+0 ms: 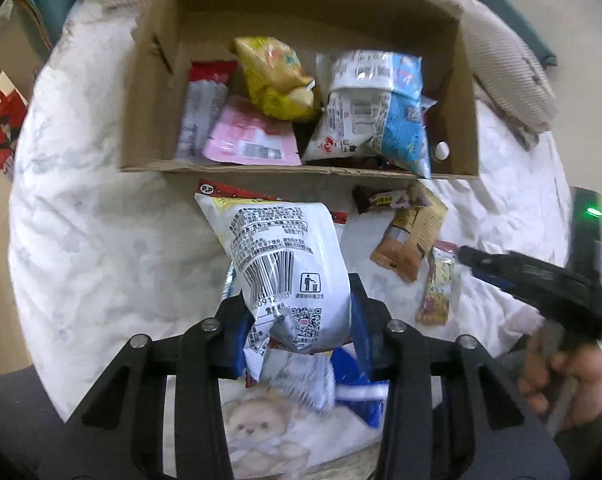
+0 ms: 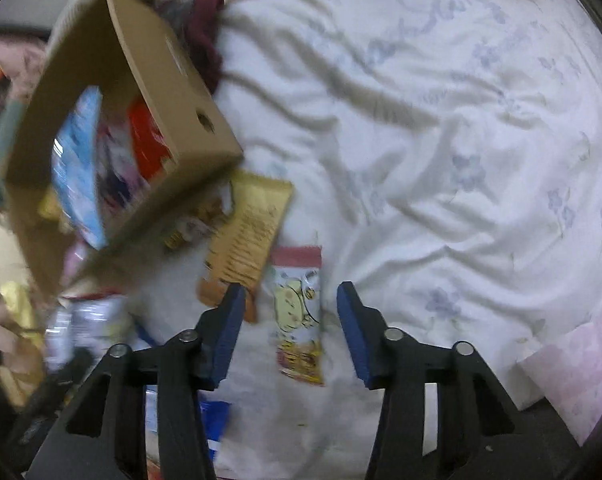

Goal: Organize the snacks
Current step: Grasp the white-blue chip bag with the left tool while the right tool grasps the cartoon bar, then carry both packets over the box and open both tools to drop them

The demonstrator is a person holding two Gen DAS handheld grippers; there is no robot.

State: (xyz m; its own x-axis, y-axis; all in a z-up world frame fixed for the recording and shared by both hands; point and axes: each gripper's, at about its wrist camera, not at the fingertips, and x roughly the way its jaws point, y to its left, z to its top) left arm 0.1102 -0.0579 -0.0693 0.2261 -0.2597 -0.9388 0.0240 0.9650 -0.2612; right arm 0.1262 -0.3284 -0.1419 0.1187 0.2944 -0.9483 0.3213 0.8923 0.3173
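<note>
Carrying white snack bag (image 1: 289, 276) clenched in left tool (image 1: 297, 316) twd box (image 1: 149, 80) upper frame; next, I drop it inside. Right tool (image 2: 289, 316) released over cartoon packet (image 2: 297, 312).

A rumpled white bedspread (image 2: 441, 152) with pale blue flowers carries an open cardboard box (image 1: 141, 92), and just before it lie a brown snack packet (image 1: 411, 236) and a cartoon-printed packet (image 2: 299, 316).
</note>
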